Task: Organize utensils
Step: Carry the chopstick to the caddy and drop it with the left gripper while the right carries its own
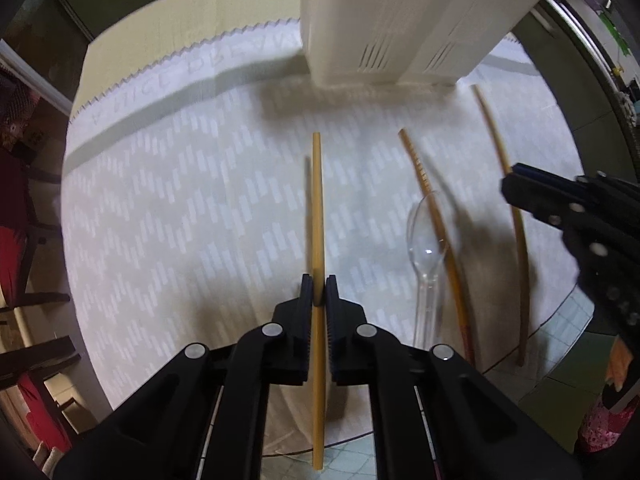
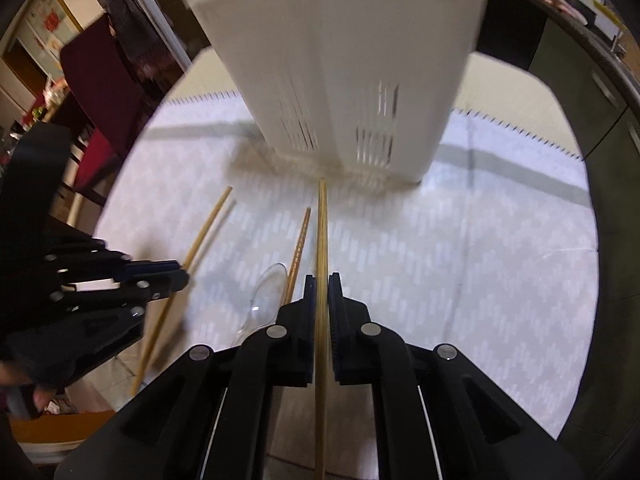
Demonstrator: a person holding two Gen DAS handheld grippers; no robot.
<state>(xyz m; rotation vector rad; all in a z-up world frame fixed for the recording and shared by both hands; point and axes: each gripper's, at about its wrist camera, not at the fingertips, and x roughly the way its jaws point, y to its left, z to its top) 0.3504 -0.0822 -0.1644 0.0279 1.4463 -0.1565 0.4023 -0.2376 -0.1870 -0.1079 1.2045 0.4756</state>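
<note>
chopsticks: left gripper (image 1: 319,290) clamps one (image 1: 317,216), right gripper (image 2: 322,290) another (image 2: 322,240); light, stiff, probably slick, gripped mid-shaft; white utensil holder (image 2: 340,60) ahead.

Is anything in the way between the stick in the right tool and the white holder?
Nothing visible. The chopstick points at the holder over bare cloth; the spoon lies off to the side.

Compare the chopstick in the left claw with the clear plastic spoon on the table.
The plain tan wooden chopstick is opaque; the clear plastic spoon is see-through. The chopstick is a straight thin stick; the spoon widens into a rounded bowl. The chopstick is clamped in the left claw; the spoon lies loose on the patterned tablecloth.
</note>
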